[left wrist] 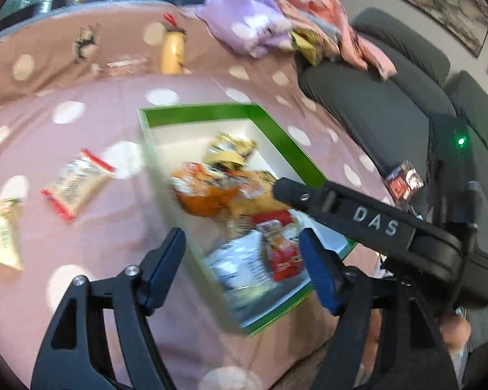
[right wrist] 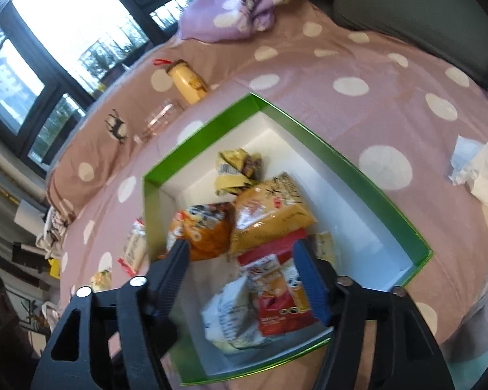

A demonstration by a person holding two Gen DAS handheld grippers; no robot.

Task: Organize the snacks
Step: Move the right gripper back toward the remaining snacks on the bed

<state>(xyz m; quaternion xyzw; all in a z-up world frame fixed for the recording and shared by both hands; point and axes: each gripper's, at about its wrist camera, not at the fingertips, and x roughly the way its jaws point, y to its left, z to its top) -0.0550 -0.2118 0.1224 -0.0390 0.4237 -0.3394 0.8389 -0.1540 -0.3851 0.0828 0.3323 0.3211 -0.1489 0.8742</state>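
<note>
A green box [left wrist: 195, 115] [right wrist: 345, 175] with a white inside lies on the pink dotted cloth. In it are an orange bag [left wrist: 205, 195] [right wrist: 205, 227], a crumpled yellow packet [left wrist: 231, 152] [right wrist: 237, 169], a golden bag [right wrist: 270, 211], a red packet [left wrist: 279, 247] [right wrist: 276, 295] and a white packet [left wrist: 240, 266] [right wrist: 231, 315]. My left gripper [left wrist: 240, 243] hangs open over the box's near end, holding nothing. My right gripper [right wrist: 242, 253] stands open above the red and white packets, pads clear of them. Left of the box lie a red-edged packet [left wrist: 78, 188] and a cream packet [left wrist: 1, 237].
A yellow bottle [left wrist: 172, 52] [right wrist: 188, 84] and a clear glass [right wrist: 159, 120] lie at the back by the windows. Purple cloth [left wrist: 250, 29] is heaped at the far edge. A dark grey sofa [left wrist: 374, 97] runs along the right. Crumpled tissue [right wrist: 471, 169] sits right of the box.
</note>
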